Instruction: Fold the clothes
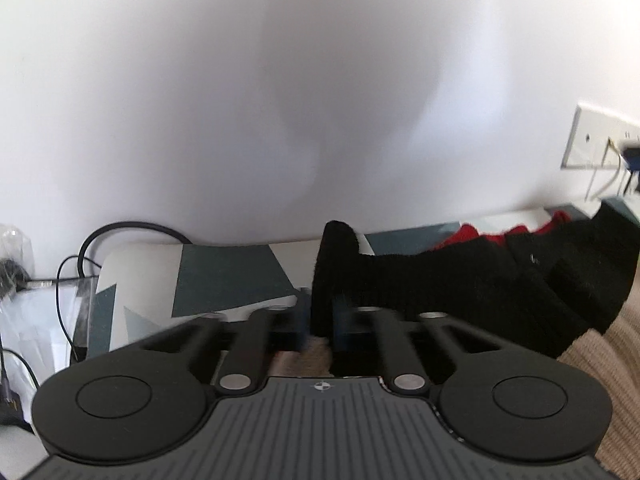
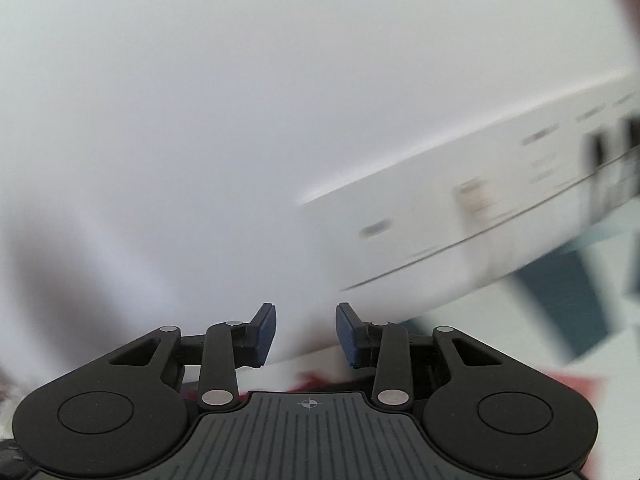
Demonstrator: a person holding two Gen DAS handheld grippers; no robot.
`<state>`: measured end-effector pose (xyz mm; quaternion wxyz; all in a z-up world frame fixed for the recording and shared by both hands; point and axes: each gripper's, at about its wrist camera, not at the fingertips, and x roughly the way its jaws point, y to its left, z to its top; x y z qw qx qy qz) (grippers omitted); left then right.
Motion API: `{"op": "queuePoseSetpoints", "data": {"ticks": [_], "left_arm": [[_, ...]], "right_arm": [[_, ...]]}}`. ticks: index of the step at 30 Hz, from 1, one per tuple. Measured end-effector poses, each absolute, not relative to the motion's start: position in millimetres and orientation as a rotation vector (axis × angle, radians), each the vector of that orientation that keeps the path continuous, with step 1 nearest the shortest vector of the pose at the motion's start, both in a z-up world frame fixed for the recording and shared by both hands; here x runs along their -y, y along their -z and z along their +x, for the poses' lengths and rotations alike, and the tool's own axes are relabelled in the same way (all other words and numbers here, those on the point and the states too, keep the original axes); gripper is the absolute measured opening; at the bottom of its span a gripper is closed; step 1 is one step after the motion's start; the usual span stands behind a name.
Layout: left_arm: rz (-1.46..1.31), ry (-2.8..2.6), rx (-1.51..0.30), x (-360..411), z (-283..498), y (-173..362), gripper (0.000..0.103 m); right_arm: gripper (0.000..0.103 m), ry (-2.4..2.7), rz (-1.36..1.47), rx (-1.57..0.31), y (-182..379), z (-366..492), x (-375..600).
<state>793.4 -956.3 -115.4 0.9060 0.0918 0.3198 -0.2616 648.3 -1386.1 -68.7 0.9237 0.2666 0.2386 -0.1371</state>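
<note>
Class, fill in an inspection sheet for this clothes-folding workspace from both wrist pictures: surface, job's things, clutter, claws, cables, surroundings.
Surface: table with grey and white patches.
Job's things: black knit garment, red cloth behind it, beige knit at right.
Clutter: clear plastic wrapping at left.
Claws: left claw shut on the black knit garment; right claw open, nothing between its pads.
Cables: black cables at left.
Surroundings: white wall, socket panel.

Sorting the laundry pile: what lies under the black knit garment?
A beige ribbed fabric shows beneath the black knit garment, and red cloth peeks out behind it. Anything deeper is covered.
</note>
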Motion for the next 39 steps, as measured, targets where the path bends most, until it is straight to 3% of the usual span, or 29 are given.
{"op": "queuePoseSetpoints", "data": {"ticks": [3,12,15,17,19,21,22,24,26,27,33,36,37,38,39], "left_arm": [[0.172,0.537,-0.652,955.3,789.7,112.5,0.009],[0.124,0.489,-0.659,952.5,796.0,111.6,0.009],[0.111,0.468,-0.656,950.7,798.4,111.2,0.008],[0.102,0.457,-0.675,949.8,802.5,112.8,0.009],[0.131,0.462,-0.719,952.7,807.7,115.3,0.018],[0.197,0.487,-0.743,957.7,806.7,113.2,0.062],[0.229,0.504,-0.717,958.6,801.0,109.1,0.070],[0.289,0.549,-0.653,960.3,787.9,100.4,0.077],[0.323,0.604,-0.658,964.6,781.4,97.8,0.079],[0.331,0.627,-0.670,967.1,780.1,98.7,0.079],[0.504,0.661,-0.676,990.9,771.0,122.3,0.079],[0.535,0.677,-0.682,996.1,768.4,134.7,0.076],[0.519,0.683,-0.684,995.7,768.1,134.9,0.071],[0.491,0.693,-0.701,994.5,769.7,134.0,0.052],[0.460,0.704,-0.722,993.1,771.7,132.7,0.027]], "right_arm": [[0.029,0.297,0.542,-0.519,74.6,628.9,1385.3],[0.040,0.288,0.418,-0.680,119.4,648.8,1364.6],[0.056,0.257,0.342,-0.775,134.9,667.0,1359.8],[0.058,0.257,0.244,-0.825,144.9,675.9,1350.1],[0.057,0.262,0.192,-0.833,151.1,678.1,1345.3],[0.048,0.274,0.210,-0.825,148.9,675.9,1346.2],[0.041,0.275,0.235,-0.817,145.1,673.5,1348.4],[0.040,0.275,0.251,-0.780,134.6,665.6,1350.3],[0.053,0.279,0.212,-0.764,129.4,662.2,1348.0],[0.059,0.277,0.190,-0.764,128.9,662.0,1346.3],[0.066,0.297,0.136,-0.830,147.9,675.5,1342.0],[0.064,0.297,0.127,-0.827,152.2,676.7,1341.6],[0.056,0.297,0.135,-0.825,151.5,676.3,1342.4],[0.048,0.305,0.142,-0.817,150.0,675.0,1342.4],[0.029,0.309,0.141,-0.811,148.5,673.0,1341.9]]}}
